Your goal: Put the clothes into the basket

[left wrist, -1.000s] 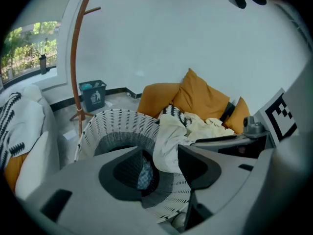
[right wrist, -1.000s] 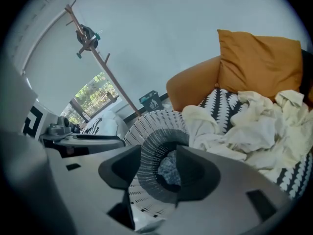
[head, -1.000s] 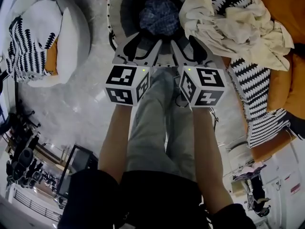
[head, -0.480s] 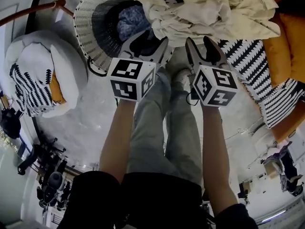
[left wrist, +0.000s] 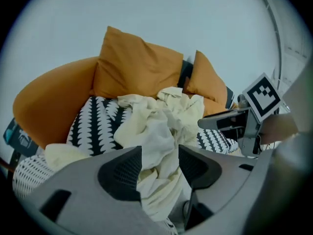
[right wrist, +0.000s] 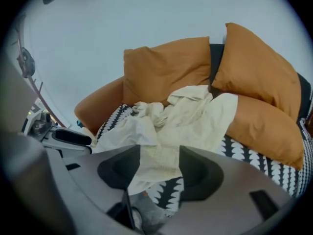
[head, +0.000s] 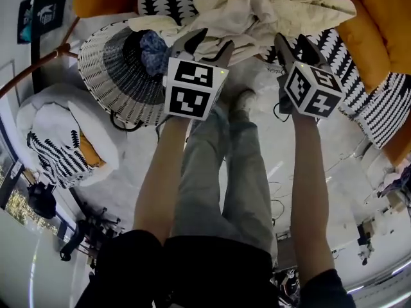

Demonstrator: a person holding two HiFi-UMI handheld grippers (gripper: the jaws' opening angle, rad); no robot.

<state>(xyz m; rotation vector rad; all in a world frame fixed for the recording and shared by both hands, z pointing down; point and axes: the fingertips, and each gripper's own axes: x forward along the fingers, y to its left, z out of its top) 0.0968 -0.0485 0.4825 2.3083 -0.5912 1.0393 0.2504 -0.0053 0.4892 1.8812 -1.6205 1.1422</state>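
Observation:
A pile of cream clothes point(head: 257, 5) lies on the sofa's black-and-white cover point(head: 369, 101). The white woven basket point(head: 106, 76) stands on the floor at the left with a blue garment point(head: 152, 49) inside. My left gripper point(head: 209, 42) is open at the pile's near edge, its jaws having just opened a little with nothing between them. My right gripper point(head: 297, 43) is open beside it, short of the pile. In the left gripper view the cream clothes point(left wrist: 161, 116) hang just beyond the open gripper point(left wrist: 160, 153). The right gripper view shows the cream clothes point(right wrist: 195, 116) ahead of the open gripper point(right wrist: 160, 153).
Orange cushions point(left wrist: 137, 62) line the sofa's back behind the pile. A white beanbag point(head: 64, 140) with a patterned cloth sits on the floor at the left. The person's legs point(head: 225, 172) stand between basket and sofa. A red-brown pole point(head: 38, 69) crosses above the basket.
Both grippers have swung from over the basket across to the cream pile on the sofa. The basket has slid to the left of the view. Both stay empty.

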